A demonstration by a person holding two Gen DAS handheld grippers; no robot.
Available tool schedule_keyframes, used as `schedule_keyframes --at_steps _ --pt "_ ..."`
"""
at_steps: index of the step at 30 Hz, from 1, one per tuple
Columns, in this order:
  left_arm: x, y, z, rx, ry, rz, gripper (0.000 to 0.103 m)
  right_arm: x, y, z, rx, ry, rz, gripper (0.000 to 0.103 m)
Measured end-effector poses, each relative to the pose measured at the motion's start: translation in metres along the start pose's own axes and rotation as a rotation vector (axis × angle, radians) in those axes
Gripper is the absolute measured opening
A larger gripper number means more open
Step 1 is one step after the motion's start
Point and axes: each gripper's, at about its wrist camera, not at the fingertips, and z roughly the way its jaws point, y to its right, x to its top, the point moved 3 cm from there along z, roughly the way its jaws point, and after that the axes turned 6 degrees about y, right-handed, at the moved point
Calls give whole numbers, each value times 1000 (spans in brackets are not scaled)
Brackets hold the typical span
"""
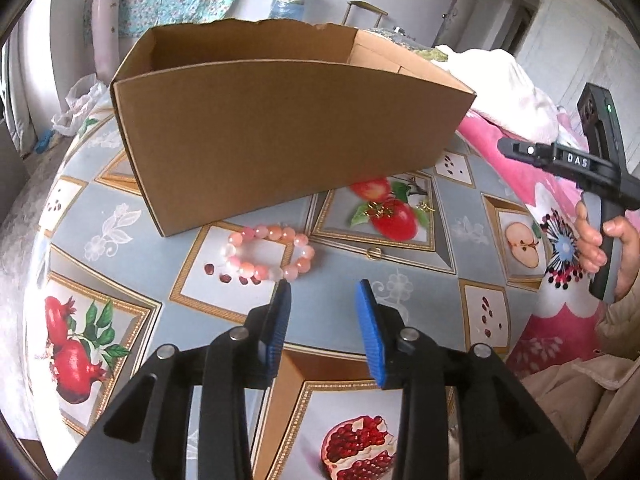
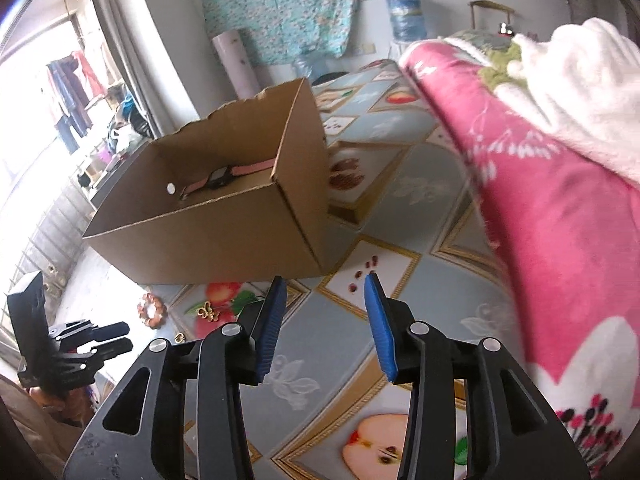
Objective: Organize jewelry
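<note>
A pink and white bead bracelet (image 1: 268, 254) (image 2: 151, 311) lies on the fruit-print tablecloth in front of an open cardboard box (image 1: 280, 132) (image 2: 208, 232). My left gripper (image 1: 324, 288) hovers just near of the bracelet, open and holding nothing. Gold earrings (image 1: 380, 210) (image 2: 208, 312) and a small gold ring (image 1: 375, 253) (image 2: 179, 337) lie to the right of the bracelet. Inside the box rests a watch with a pink strap (image 2: 224, 176). My right gripper (image 2: 325, 282) is open and bare over the cloth, to the right of the box's corner.
A pink floral blanket (image 2: 560, 220) with a white cloth (image 2: 592, 92) on it rises along the table's right side. A hand (image 1: 600, 240) grips the right gripper's handle. The table edge (image 1: 36, 240) curves off at the left.
</note>
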Motion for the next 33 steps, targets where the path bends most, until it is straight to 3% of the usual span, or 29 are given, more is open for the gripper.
schedule_keyframes --at_steps 6,15,20,22,25,33 --pt "0 -2 -11 39 24 -4 33 0 9 -15 -20 35 16 39" --pt "3 -22 -45 169 100 -13 33 -4 15 -42 -25 87 37 40" --pt "1 -34 -62 214 126 -39 33 0 20 -58 -46 131 48 56" --pt "-2 -36 -66 202 130 -63 33 2 22 -66 -54 157 55 62" --pt "-6 -37 -69 171 134 -103 33 5 25 -75 -71 182 56 63" --pt "-11 -12 -44 74 92 -92 33 9 35 -82 -74 210 102 64"
